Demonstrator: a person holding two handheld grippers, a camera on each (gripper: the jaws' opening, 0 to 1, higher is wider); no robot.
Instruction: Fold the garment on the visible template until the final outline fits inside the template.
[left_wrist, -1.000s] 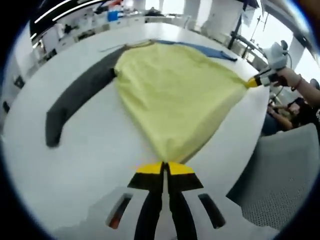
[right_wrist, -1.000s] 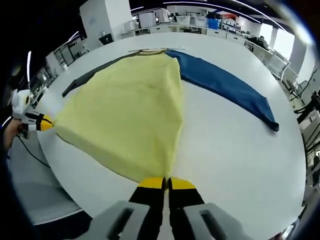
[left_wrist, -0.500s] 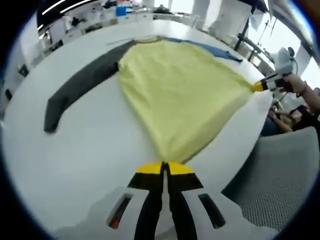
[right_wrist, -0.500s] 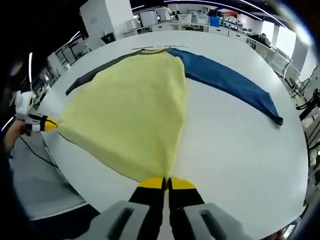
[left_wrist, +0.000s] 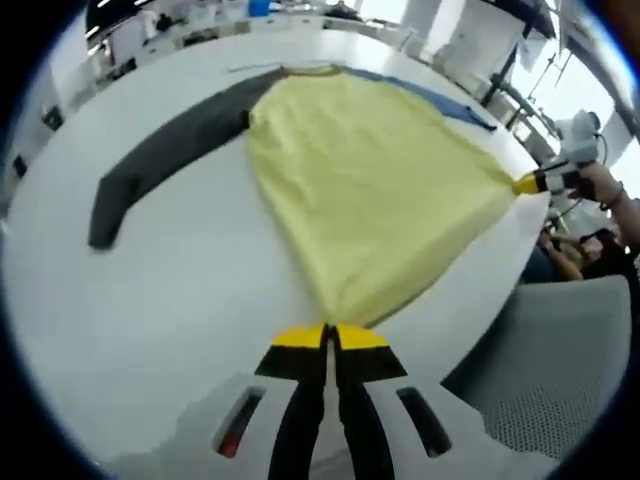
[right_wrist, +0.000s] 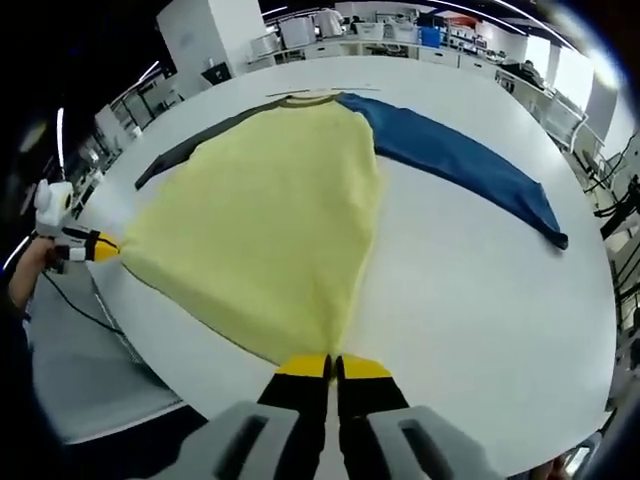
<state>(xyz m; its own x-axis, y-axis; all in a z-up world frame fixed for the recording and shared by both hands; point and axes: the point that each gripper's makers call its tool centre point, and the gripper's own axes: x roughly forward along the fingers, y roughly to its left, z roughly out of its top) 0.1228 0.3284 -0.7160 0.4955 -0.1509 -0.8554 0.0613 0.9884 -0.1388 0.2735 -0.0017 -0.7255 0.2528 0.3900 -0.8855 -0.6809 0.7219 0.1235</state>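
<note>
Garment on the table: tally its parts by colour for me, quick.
Yellow body: 1
Dark grey sleeve: 1
Blue sleeve: 1
Total: 3 colour sections, one garment.

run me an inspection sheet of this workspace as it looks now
surface: white table, garment spread flat on it; no template outline can be made out.
job's things: garment with yellow body, dark grey sleeve and blue sleeve, both sleeves laid out unfolded.
clutter: nothing seen on the table.
grippers: left hand-held gripper shut on one bottom corner of the yellow body; right hand-held gripper shut on the other corner, hem stretched between them.
cables: a thin dark cable hangs below the left one.
surroundings: grey chair, desks and shelves behind.
</note>
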